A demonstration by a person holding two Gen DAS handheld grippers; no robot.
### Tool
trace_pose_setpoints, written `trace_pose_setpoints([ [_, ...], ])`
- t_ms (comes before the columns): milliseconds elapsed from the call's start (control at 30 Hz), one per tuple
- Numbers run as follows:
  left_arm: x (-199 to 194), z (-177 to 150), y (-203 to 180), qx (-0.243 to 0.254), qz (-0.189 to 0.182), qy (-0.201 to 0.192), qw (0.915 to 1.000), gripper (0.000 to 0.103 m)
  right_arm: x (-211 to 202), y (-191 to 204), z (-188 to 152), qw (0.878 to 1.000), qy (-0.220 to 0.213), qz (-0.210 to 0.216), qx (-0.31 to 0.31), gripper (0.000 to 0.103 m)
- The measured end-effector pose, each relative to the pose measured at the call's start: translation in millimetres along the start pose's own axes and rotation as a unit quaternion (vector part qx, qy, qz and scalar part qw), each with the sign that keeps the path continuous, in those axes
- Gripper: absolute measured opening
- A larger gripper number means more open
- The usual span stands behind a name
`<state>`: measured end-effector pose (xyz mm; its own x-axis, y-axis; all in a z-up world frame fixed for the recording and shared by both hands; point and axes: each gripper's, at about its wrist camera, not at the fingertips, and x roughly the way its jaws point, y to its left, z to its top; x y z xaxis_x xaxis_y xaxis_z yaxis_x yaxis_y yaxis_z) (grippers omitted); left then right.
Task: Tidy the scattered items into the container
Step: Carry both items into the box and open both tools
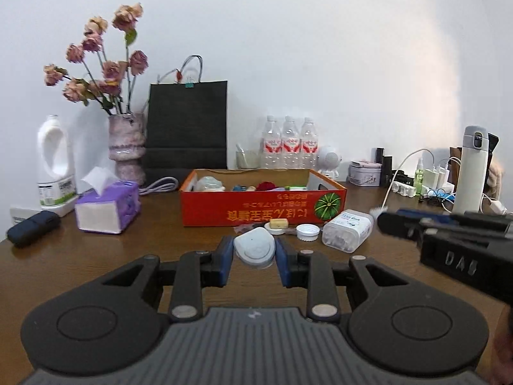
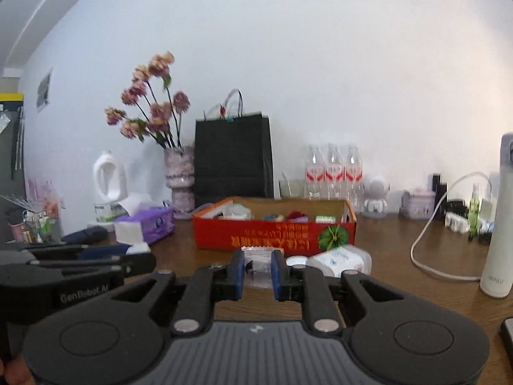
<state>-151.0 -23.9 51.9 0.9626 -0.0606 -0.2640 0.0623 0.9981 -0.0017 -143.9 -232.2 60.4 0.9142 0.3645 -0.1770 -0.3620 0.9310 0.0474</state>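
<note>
Left gripper (image 1: pixel 254 252) clamped on a pale blue-grey rounded case (image 1: pixel 255 250), held above the brown surface (image 1: pixel 96 256). Far left of it: purple tissue pack (image 1: pixel 107 207), dark pouch (image 1: pixel 32 226), white jug (image 1: pixel 56 163). Straight ahead: red cardboard box (image 1: pixel 263 205), open top, several small items already inside. Between gripper and box, on the surface: small yellow block (image 1: pixel 278 223), white bottle cap (image 1: pixel 307 232). Just right of those, a clear plastic container (image 1: pixel 348 231) lying on its side. Further right, right gripper enters from the edge.

Right gripper (image 2: pixel 257 271) closed on a small clear plastic packet (image 2: pixel 258 268), pads pressing both sides; packet blurred. Red cardboard box just ahead, clear container ahead-right, white flask (image 2: pixel 498 224) far right.
</note>
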Motion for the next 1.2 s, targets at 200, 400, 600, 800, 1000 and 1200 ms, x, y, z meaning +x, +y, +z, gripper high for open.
trace_pose_setpoints([
  [200, -18.9, 0.1, 5.5, -0.004, 0.008, -0.019, 0.9998, 0.029, -22.9, 7.0, 3.7, 0.999, -0.041, -0.003, -0.002, 0.016],
  [400, -12.8, -0.2, 7.0, -0.012, 0.005, -0.012, 0.9999, 0.029, -17.1, 5.6, 0.6, 0.999, -0.035, -0.009, 0.004, 0.016],
  [600, 21.8, 11.9, 9.4, -0.02, -0.001, -0.001, 0.9998, 0.029, 17.0, -10.1, 11.9, 1.0, -0.019, -0.02, 0.012, 0.016],
  [800, 85.8, 33.6, 18.8, -0.028, -0.007, 0.016, 0.9995, 0.029, 77.3, -39.3, 36.9, 0.999, -0.004, -0.048, 0.019, 0.016],
  [1000, 169.9, 95.4, 37.9, -0.009, -0.025, 0.015, 0.9995, 0.029, 157.0, -89.5, 91.2, 0.998, 0.01, -0.034, 0.054, 0.016],
  [1200, 316.6, 166.0, 60.8, -0.019, -0.07, 0.145, 0.9868, 0.028, 287.4, -148.1, 156.0, 0.987, 0.12, 0.003, 0.111, 0.016],
])
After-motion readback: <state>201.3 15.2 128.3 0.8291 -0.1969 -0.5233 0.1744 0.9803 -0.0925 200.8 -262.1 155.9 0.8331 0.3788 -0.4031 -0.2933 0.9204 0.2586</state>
